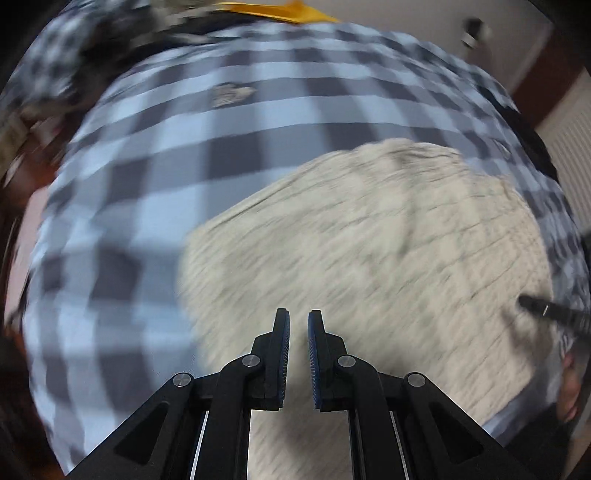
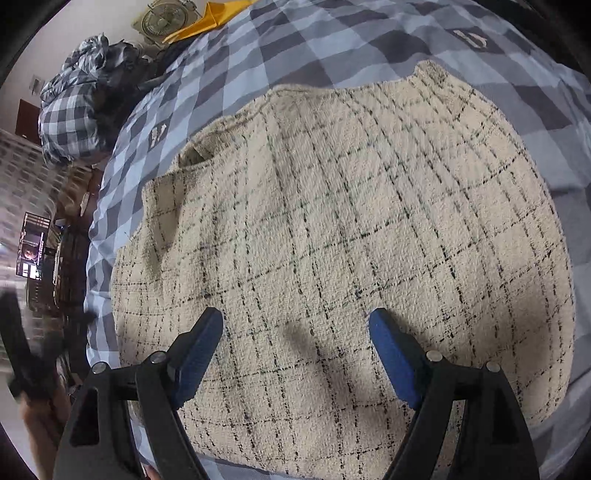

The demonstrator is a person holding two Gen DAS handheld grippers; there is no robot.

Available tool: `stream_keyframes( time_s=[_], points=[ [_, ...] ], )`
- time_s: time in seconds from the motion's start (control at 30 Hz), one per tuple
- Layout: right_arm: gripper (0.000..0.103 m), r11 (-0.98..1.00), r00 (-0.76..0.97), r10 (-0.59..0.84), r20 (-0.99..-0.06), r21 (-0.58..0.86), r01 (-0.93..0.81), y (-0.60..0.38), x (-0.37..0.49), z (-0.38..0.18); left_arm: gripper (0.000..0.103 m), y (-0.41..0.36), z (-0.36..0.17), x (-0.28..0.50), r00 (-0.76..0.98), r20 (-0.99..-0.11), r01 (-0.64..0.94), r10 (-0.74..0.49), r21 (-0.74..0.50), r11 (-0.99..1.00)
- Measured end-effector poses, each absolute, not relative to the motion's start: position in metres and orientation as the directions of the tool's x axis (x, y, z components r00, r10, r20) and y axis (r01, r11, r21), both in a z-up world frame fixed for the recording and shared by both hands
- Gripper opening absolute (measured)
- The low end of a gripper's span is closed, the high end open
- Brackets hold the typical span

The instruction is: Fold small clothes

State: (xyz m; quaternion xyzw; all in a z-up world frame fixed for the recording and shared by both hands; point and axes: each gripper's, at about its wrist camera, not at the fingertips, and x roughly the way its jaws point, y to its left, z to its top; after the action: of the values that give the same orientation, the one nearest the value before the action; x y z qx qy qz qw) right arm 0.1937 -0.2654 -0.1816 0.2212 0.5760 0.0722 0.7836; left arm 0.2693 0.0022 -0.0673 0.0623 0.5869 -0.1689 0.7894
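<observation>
Cream knit cloth crossed by thin black lines, a small garment [image 2: 343, 229], lies spread flat on a bed covered by a blue, grey and white checked bedspread [image 2: 295, 44]. In the right wrist view the garment fills the middle of the frame, its far edge toward 12 o'clock and a small fold near its 10 o'clock corner. The right gripper [image 2: 295, 343] hangs just above the cloth at 6 o'clock, its blue-padded jaws standing wide apart with nothing between them, and their shadows fall on the knit. The left wrist view is blurred; there the garment [image 1: 388, 258] sits from the centre toward 4 o'clock on the bedspread [image 1: 184, 147]. The left gripper [image 1: 298, 332] points down at the cloth's near edge with its jaws drawn almost together and empty. A dark fingertip of the other gripper shows at 4 o'clock in that view. A crumpled checked heap [image 2: 77, 107] lies at 10 o'clock beyond the bed, and a yellow cloth [image 2: 210, 18] at 12 o'clock.
</observation>
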Motion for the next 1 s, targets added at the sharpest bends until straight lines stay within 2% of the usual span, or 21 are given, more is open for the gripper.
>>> stream_keyframes(
  time_s=[0.07,0.2,0.47,0.57,0.6,0.67,0.77,0.83,0.93,1.0],
  points=[
    [0.079,0.884,0.306,0.386,-0.87,0.443,0.146,-0.266,0.19,-0.182,0.009,-0.031,-0.07,0.288,0.232,-0.944,0.385,-0.234,-0.132,0.913],
    [0.079,0.864,0.303,0.414,-0.858,0.476,0.166,-0.269,0.188,-0.182,0.009,-0.056,-0.101,0.333,0.163,-0.961,0.328,-0.225,-0.162,0.931],
    [0.079,0.851,0.288,0.438,-0.852,0.496,0.173,-0.275,0.188,-0.186,0.009,-0.006,-0.145,0.344,0.229,-0.973,0.246,0.04,0.098,0.964],
    [0.079,0.85,0.285,0.442,-0.851,0.499,0.17,-0.274,0.19,-0.187,0.009,0.036,-0.15,0.339,0.287,-0.914,0.125,0.285,0.331,0.935],
    [0.079,0.851,0.284,0.442,-0.851,0.498,0.168,-0.272,0.192,-0.188,0.009,0.046,-0.149,0.337,0.282,-0.916,0.097,0.286,0.323,0.941],
    [0.079,0.851,0.282,0.444,-0.851,0.499,0.166,-0.271,0.192,-0.187,0.009,0.074,-0.136,0.329,0.303,-0.932,0.011,0.2,0.213,0.977],
    [0.079,0.844,0.28,0.454,-0.846,0.509,0.169,-0.27,0.191,-0.186,0.009,0.092,-0.111,0.319,0.346,-0.936,-0.029,0.061,0.054,0.998],
    [0.079,0.841,0.278,0.457,-0.845,0.513,0.174,-0.269,0.191,-0.186,0.009,0.087,-0.101,0.317,0.345,-0.938,0.003,-0.038,-0.04,0.999],
    [0.079,0.844,0.274,0.453,-0.848,0.507,0.175,-0.267,0.19,-0.187,0.009,0.061,-0.101,0.316,0.251,-0.949,0.102,-0.19,-0.169,0.98],
    [0.079,0.849,0.272,0.447,-0.852,0.5,0.173,-0.265,0.19,-0.187,0.009,0.041,-0.107,0.312,0.189,-0.956,0.156,-0.224,-0.196,0.968]
  ],
)
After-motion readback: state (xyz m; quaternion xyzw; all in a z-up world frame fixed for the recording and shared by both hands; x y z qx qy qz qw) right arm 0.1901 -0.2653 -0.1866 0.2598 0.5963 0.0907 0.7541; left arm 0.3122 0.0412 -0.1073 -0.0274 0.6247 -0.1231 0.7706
